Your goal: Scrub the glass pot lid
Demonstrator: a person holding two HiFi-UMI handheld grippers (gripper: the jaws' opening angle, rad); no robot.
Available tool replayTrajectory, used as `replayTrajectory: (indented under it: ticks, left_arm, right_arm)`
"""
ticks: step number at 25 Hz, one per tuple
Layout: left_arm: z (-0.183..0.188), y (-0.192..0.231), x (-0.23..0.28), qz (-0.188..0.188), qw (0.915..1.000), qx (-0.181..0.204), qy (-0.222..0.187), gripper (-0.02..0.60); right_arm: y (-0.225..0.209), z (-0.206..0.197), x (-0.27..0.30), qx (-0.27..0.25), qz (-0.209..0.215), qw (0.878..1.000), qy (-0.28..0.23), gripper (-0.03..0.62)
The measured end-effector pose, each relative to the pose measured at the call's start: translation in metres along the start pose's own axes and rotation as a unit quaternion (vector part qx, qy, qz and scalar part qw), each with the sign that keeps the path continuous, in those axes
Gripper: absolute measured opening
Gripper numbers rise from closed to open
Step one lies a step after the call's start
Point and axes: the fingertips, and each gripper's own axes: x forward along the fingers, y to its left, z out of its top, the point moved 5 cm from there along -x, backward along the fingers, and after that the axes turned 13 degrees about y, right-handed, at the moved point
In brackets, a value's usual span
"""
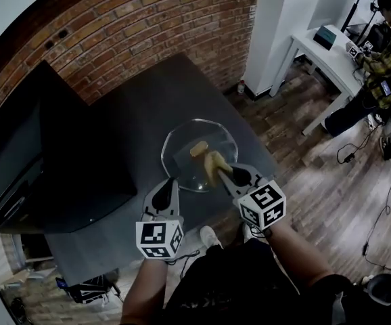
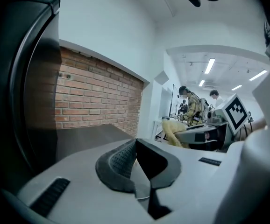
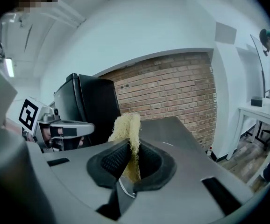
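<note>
The glass pot lid (image 1: 189, 141) with its wooden knob (image 1: 199, 148) is held just above the dark grey table (image 1: 148, 93). My left gripper (image 1: 173, 181) is shut on the lid's near left rim; in the left gripper view a thin clear edge (image 2: 141, 181) shows between the closed pads of the left gripper (image 2: 136, 148). My right gripper (image 1: 224, 172) is shut on a yellowish fibrous scrubber (image 1: 213, 162), which rests on the lid right of the knob. In the right gripper view the scrubber (image 3: 127, 126) sticks up out of the right gripper (image 3: 130, 157).
A large black appliance (image 1: 47, 161) takes up the table's left side, against the brick wall (image 1: 162, 19). The table's right edge drops to a wood floor (image 1: 317, 175). A white table (image 1: 324, 56) with a person (image 1: 385, 53) stands at far right.
</note>
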Motion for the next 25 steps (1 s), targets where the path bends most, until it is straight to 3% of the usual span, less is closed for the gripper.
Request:
replayTrajectory:
  ticks: [12,25]
  left_arm:
    - [-0.026,-0.067,-0.021,0.022,0.9995,-0.014,0.015,0.034]
    - [-0.04,-0.145,-0.031,0.081,0.9961,-0.035,-0.001,0.034]
  right_arm:
    - [-0.009,-0.025,-0.057,-0.014,0.039,0.999,0.006,0.048]
    - [-0.025,-0.047,-0.097,-0.052,0.104,0.993,0.016,0.048]
